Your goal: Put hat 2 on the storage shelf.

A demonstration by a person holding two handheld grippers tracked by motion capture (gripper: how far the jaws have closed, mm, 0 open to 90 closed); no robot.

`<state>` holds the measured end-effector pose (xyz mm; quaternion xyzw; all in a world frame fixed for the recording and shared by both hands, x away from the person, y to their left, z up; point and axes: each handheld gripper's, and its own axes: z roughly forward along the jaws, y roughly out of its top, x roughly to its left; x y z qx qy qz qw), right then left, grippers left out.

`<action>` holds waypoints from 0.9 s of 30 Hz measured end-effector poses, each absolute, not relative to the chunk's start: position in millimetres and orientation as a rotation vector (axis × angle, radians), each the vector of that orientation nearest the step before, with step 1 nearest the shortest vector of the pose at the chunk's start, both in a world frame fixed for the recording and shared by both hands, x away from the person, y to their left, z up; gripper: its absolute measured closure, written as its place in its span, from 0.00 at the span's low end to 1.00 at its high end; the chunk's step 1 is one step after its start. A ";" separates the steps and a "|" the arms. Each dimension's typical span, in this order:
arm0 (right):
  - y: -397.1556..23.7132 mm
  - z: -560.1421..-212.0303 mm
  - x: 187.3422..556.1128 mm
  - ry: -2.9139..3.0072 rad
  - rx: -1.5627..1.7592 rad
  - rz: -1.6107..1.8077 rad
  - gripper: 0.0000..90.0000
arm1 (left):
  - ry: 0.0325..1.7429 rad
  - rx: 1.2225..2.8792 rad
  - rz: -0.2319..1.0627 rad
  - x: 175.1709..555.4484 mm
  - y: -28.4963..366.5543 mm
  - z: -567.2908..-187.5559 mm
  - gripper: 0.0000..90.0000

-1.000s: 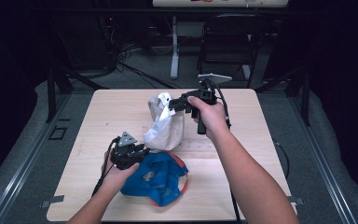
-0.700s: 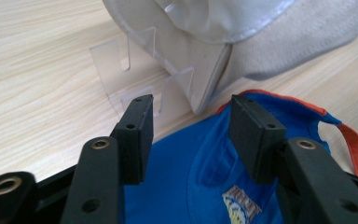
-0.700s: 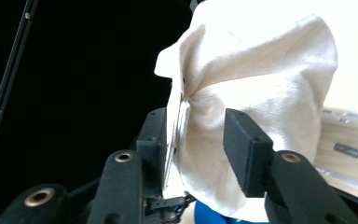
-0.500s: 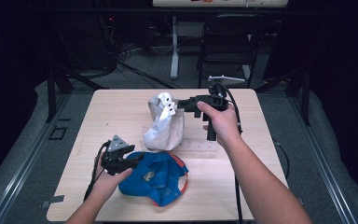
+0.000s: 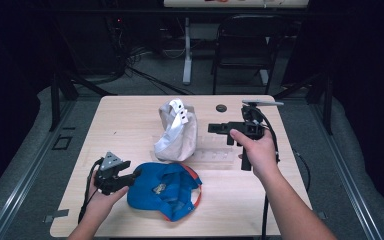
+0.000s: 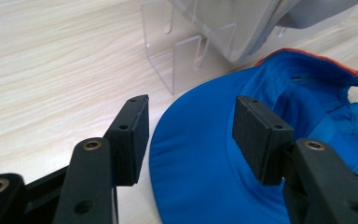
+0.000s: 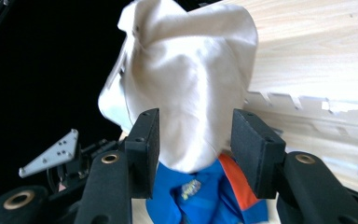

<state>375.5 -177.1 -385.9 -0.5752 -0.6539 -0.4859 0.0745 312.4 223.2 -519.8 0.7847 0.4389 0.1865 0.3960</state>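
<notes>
A blue fabric baseball cap with an orange brim edge (image 5: 164, 189) lies upside down on the light wooden tabletop (image 5: 130, 120), near the front edge and a little left of its middle. Just behind it, about mid-table, a white fabric cap (image 5: 176, 131) stands propped on a clear acrylic rack (image 5: 215, 153) whose slotted base runs toward the right edge.

The left gripper (image 5: 128, 177) sits level just above the tabletop at the front left, its tips at the blue cap's left rim. Its jaws have just been opening and now stand wide apart; in the left gripper view the blue cap's brim (image 6: 200, 154) lies in the gap between the 2 pads, and neither pad presses on it.

The right gripper (image 5: 213, 128) is held above the table's right half, pointing left at the white cap but apart from it. Its jaws have just been opening too and stand wide, nothing held; in the right gripper view the white cap (image 7: 191, 79) shows beyond the 2 pads, with the blue cap (image 7: 191, 196) below it.
</notes>
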 end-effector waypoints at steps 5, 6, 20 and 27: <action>-185.6 -399.9 363.0 -1.993 -1.743 -1.448 0.59 | 1.133 1.979 0.465 309.1 230.0 -525.0 0.53; -186.7 -404.3 360.1 -2.000 -1.750 -1.443 0.59 | 1.141 1.969 0.461 307.5 231.8 -527.1 0.53; -191.2 -468.4 321.1 -2.136 -1.814 -1.329 0.61 | 1.137 1.961 0.432 297.0 241.4 -544.8 0.53; -192.8 -490.3 311.2 -2.129 -1.824 -1.323 0.63 | 1.117 1.982 0.435 296.7 239.7 -547.0 0.55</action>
